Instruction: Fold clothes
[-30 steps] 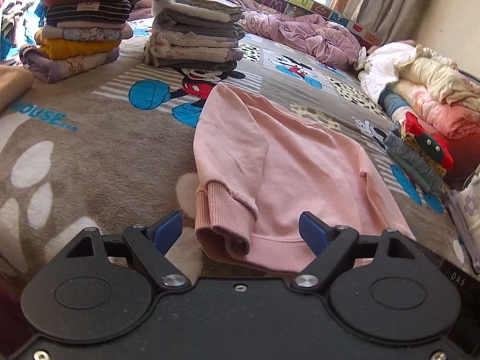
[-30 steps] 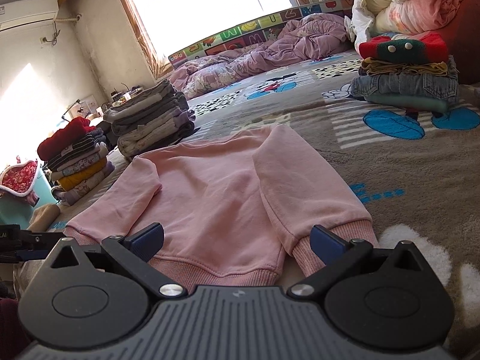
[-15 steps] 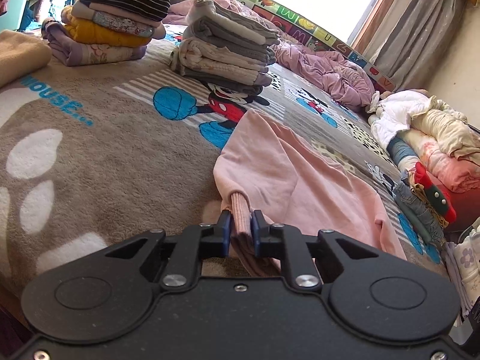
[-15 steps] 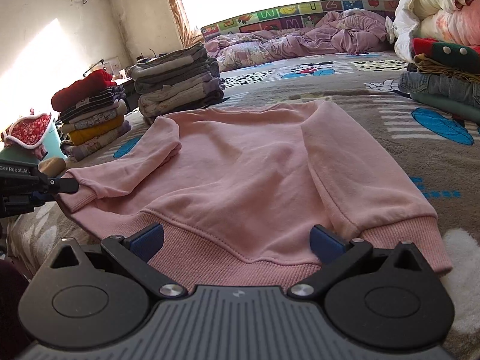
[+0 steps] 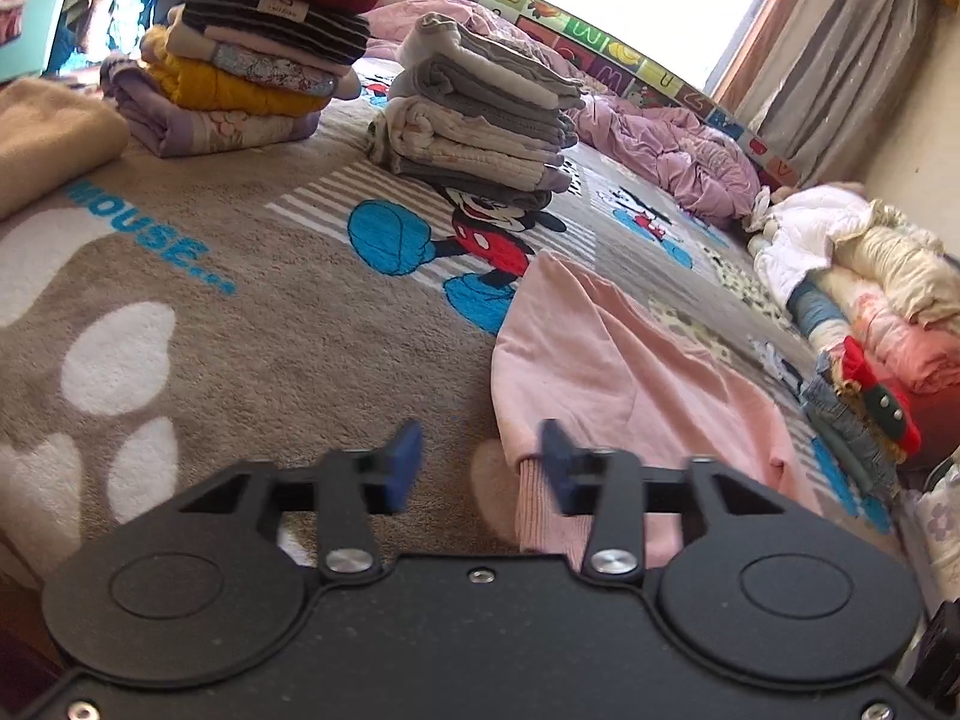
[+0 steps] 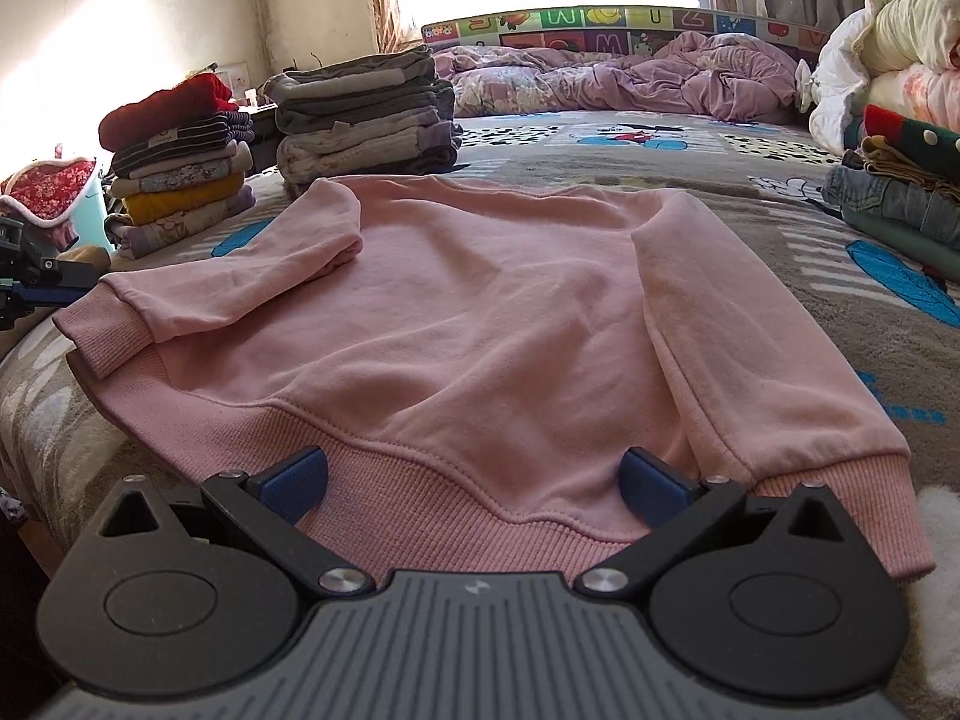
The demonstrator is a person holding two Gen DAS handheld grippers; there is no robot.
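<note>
Where it lies spread flat on the brown cartoon-print plush bed blanket (image 6: 852, 324), the pale pink long-sleeved cotton sweatshirt (image 6: 480, 312) has its ribbed hem nearest the right claw (image 6: 474, 483), and that hem runs straight across the gap between this claw's two blue pads. The right claw stands wide open, and its pads sit low at the hem without pinching it. One sleeve lies straight down the side of the body, with its ribbed cuff just beyond the pad on the right of the view. The other sleeve is bent across the body, and its cuff points toward the left claw (image 5: 480, 465).

Seen from the left claw, the same sweatshirt stretches ahead and to the right, and the ribbed cuff (image 5: 543, 510) sits against the inner face of its right-hand pad. The left claw's jaws are opening, their pads blurred, with the cuff at one edge of the gap and no longer pinched.

Farther ahead of both claws stand a stack of folded grey and cream clothes (image 5: 480, 126) and, beside it, a stack of folded garments topped by a red one (image 5: 252, 54). Off to the right of the claws rests a pile of folded jeans and knitwear (image 6: 900, 198), and a crumpled lilac quilt (image 6: 630, 81) lies at the far end of the bed.
</note>
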